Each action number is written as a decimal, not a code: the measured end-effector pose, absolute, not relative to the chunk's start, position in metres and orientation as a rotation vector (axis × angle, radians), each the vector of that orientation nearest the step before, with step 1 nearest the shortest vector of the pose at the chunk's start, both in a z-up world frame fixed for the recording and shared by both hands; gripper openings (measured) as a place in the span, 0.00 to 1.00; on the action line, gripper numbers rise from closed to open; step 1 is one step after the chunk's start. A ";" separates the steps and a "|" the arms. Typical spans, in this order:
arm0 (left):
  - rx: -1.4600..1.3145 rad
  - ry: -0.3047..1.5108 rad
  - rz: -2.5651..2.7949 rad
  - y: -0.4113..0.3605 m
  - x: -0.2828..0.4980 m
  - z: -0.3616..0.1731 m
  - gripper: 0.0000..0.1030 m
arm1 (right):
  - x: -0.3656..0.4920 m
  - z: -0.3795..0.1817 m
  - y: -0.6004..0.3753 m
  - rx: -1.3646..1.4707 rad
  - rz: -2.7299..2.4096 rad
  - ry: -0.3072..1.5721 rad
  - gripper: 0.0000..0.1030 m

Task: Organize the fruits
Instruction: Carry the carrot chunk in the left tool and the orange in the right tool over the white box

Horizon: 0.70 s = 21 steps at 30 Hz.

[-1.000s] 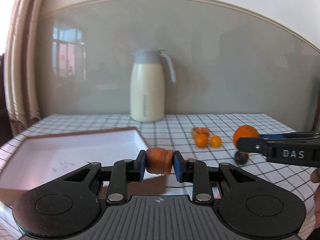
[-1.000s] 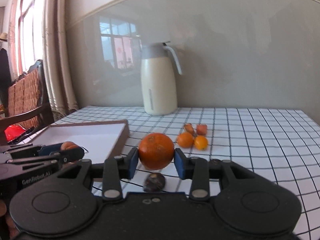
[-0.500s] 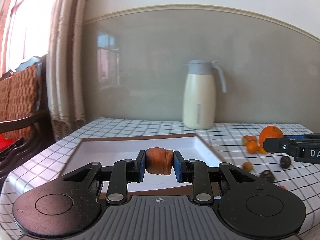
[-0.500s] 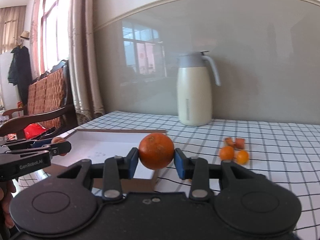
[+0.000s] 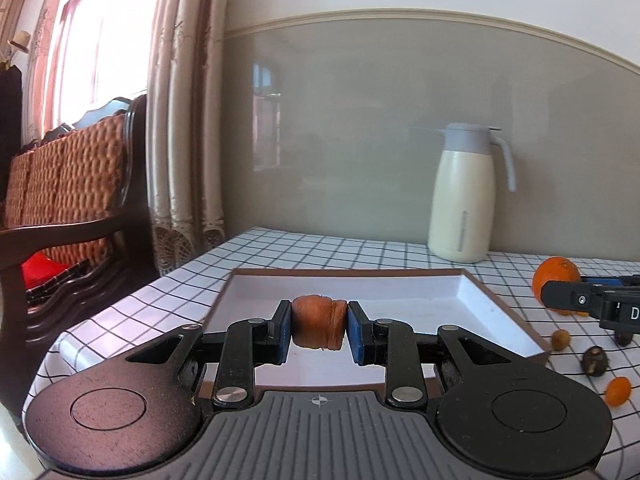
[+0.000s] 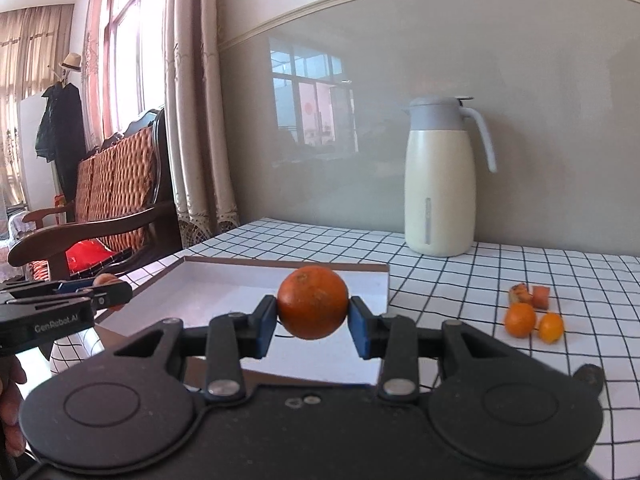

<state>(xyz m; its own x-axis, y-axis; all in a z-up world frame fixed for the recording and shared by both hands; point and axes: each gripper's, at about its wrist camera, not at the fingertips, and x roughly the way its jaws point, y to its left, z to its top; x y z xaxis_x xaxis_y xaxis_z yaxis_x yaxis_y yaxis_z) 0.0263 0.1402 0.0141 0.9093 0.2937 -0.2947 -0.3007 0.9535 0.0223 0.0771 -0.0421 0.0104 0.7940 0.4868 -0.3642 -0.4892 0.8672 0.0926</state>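
My left gripper (image 5: 319, 326) is shut on a brown wrinkled dried fruit (image 5: 319, 326) and holds it over the near part of a white tray with a brown rim (image 5: 472, 300). My right gripper (image 6: 313, 308) is shut on an orange (image 6: 313, 307) above the tray's right near side (image 6: 382, 280). The right gripper with the orange (image 5: 554, 284) shows at the right of the left wrist view. The left gripper (image 6: 100, 292) shows at the left of the right wrist view.
A cream thermos jug (image 6: 438, 180) stands at the back by the wall. Small oranges and fruit pieces (image 6: 532, 312) lie on the checked tablecloth right of the tray; more small fruits (image 5: 592, 360) lie nearer. A wooden chair (image 5: 72, 208) stands left of the table.
Both grippers have swung left with their fruits, from the loose fruit pile to above the tray. The grips are unchanged.
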 end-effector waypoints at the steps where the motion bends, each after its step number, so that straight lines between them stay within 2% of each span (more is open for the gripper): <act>1: -0.022 0.301 0.314 0.143 0.027 0.014 0.28 | 0.079 0.010 -0.040 -0.012 0.527 0.390 0.29; 21: -0.080 0.352 0.428 0.189 0.054 -0.008 0.28 | 0.110 -0.004 -0.017 -0.073 0.523 0.413 0.29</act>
